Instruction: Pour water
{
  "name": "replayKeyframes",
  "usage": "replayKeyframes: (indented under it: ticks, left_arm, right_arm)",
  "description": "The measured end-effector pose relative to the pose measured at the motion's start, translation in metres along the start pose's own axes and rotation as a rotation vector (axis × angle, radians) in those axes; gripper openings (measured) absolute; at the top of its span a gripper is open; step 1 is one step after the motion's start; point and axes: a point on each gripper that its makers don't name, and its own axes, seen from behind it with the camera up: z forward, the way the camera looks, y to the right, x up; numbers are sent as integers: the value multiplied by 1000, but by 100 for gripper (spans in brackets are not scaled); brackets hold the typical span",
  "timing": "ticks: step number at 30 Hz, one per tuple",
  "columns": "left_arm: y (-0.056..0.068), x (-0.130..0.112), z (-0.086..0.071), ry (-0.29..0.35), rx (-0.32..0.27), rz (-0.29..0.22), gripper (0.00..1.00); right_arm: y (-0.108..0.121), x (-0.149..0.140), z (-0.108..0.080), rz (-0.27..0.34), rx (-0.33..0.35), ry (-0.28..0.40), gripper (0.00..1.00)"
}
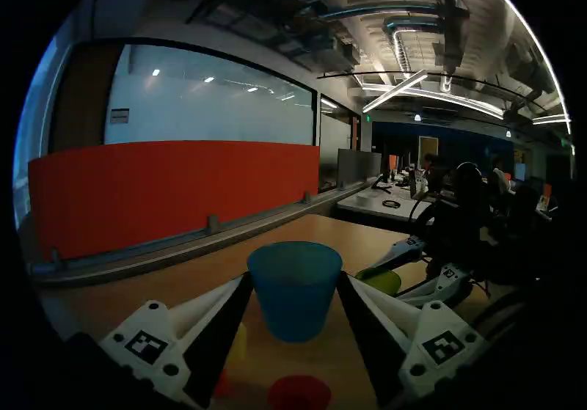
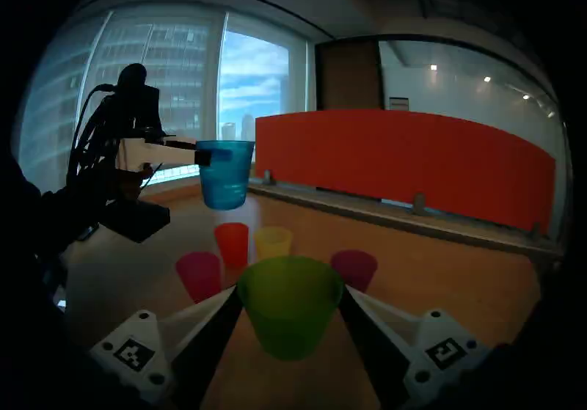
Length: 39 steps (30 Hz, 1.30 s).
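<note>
Left tool holds blue cup well clear of table.

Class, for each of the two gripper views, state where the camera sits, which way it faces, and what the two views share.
Left gripper view: on the left claw, facing the orange partition and the office beyond; its own fingers clasp the blue cup.
Right gripper view: on the right claw, facing the windows and the partition; its own fingers clasp the green cup.
Shared: both cups, the partition, the wooden table; each view catches the other claw farther off.
</note>
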Motion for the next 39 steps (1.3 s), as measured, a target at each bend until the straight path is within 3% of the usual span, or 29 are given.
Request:
replayKeyframes:
  ticks: [17, 24, 39]
  left_arm:
    - [0, 3, -7, 6, 3, 13, 84]
    - [7, 13, -11, 38, -10, 57, 84]
    - [8, 17, -20, 54, 9, 154, 84]
  right_arm:
    - [-9, 14, -1, -15, 18, 34, 93]
    - [-21, 19, -3, -25, 56, 41, 92]
    - [-47, 28, -3, -44, 122, 49, 92]
